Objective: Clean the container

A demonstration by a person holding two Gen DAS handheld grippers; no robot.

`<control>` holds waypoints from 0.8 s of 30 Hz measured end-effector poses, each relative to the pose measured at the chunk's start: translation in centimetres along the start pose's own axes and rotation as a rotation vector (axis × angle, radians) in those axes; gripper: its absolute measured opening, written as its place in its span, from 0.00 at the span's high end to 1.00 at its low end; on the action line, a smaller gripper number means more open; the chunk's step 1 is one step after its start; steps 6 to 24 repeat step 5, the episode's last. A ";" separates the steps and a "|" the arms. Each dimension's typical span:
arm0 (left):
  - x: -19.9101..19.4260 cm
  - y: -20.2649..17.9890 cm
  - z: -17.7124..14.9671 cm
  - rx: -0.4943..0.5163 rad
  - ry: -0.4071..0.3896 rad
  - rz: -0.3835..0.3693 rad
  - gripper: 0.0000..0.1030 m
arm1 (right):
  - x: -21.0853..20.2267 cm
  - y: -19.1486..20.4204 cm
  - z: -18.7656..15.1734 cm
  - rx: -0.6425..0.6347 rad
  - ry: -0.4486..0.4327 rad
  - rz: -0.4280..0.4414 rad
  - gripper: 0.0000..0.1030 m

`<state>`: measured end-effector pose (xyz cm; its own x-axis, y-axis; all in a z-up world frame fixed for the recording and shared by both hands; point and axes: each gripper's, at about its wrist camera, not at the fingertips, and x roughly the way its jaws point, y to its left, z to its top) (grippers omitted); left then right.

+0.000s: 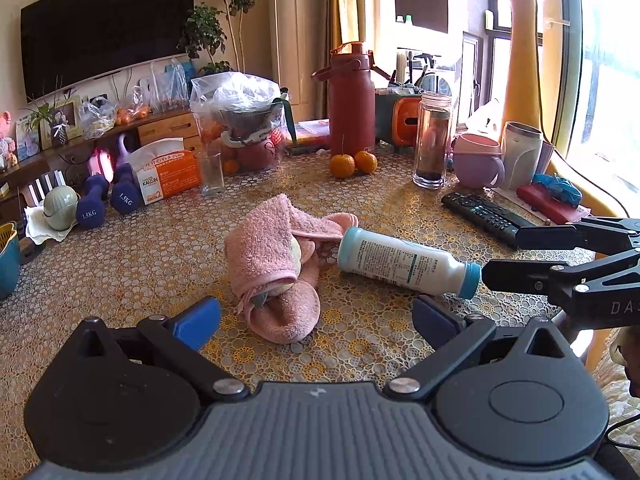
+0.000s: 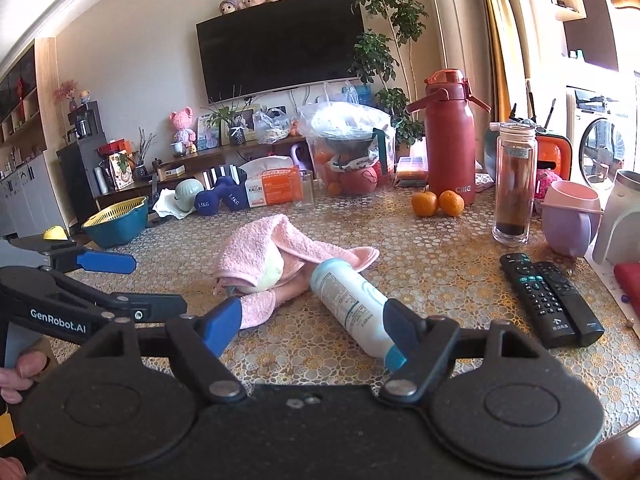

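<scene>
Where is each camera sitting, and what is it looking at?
Left wrist: on the left gripper, looking across the table at the pink towel and lying white bottle; the right gripper pokes in.
Right wrist: on the right gripper, facing the TV; the left gripper and fingers show.
Both share towel, bottle, oranges.

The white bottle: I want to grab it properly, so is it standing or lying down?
Lying down. The white bottle rests on its side on the table, blue cap on, beside the pink towel.
</scene>
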<state>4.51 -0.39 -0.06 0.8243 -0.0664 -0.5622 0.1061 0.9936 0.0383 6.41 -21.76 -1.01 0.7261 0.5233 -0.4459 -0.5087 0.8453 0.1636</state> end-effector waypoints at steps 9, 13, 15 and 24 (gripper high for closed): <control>-0.2 -0.1 0.2 0.005 -0.004 -0.006 0.00 | -0.3 0.2 -0.1 -0.004 -0.004 -0.002 0.25; -0.2 -0.1 0.2 0.005 -0.004 -0.006 0.00 | -0.3 0.2 -0.1 -0.004 -0.004 -0.002 0.25; -0.2 -0.1 0.2 0.005 -0.004 -0.006 0.00 | -0.3 0.2 -0.1 -0.004 -0.004 -0.002 0.25; -0.2 -0.1 0.2 0.005 -0.004 -0.006 0.00 | -0.3 0.2 -0.1 -0.004 -0.004 -0.002 0.25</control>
